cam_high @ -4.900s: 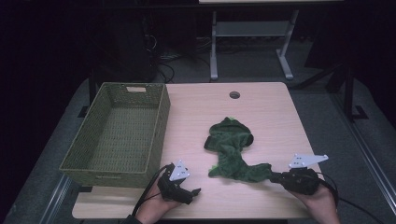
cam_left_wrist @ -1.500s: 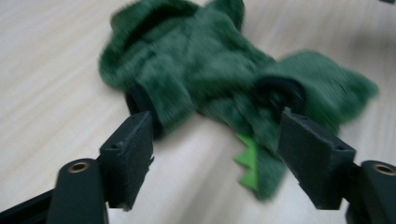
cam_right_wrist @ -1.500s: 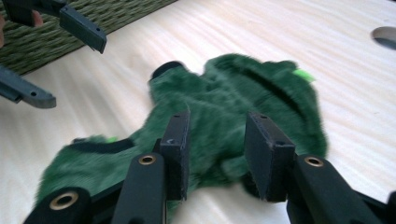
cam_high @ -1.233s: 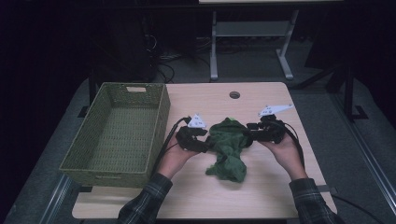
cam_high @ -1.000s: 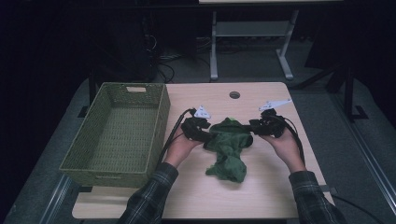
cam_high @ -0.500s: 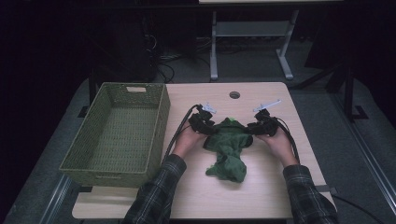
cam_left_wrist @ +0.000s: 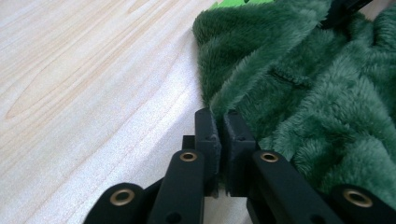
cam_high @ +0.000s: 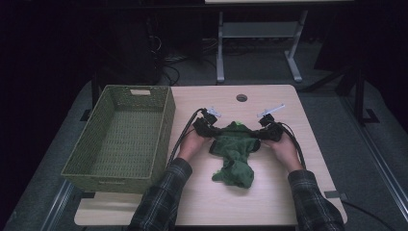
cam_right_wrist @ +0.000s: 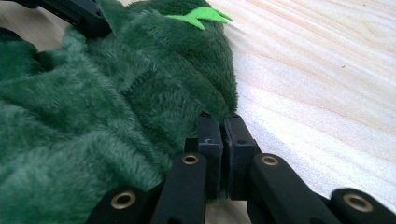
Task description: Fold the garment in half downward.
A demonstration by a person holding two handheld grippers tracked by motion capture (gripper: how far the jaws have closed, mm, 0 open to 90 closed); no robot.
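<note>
A crumpled dark green fleece cloth lies mid-table, with a bright green tag near its far edge. My left gripper rests at the cloth's far left corner. Its jaws have just been closing and are shut on a fold of the cloth's edge. My right gripper is at the far right corner. Its jaws have also just been closing and pinch the cloth's edge. Both grippers lie low on the wooden table. Each gripper view shows the other gripper's black jaws across the cloth.
An empty green woven basket stands along the table's left side, close to my left forearm. A round cable hole sits near the far edge. Cables trail back from both grippers. A metal stand rises beyond the table.
Both hands have sunk and come in onto the cloth's far corners, from near the front edge at first. The cloth's far part now looks bunched between the grippers.
</note>
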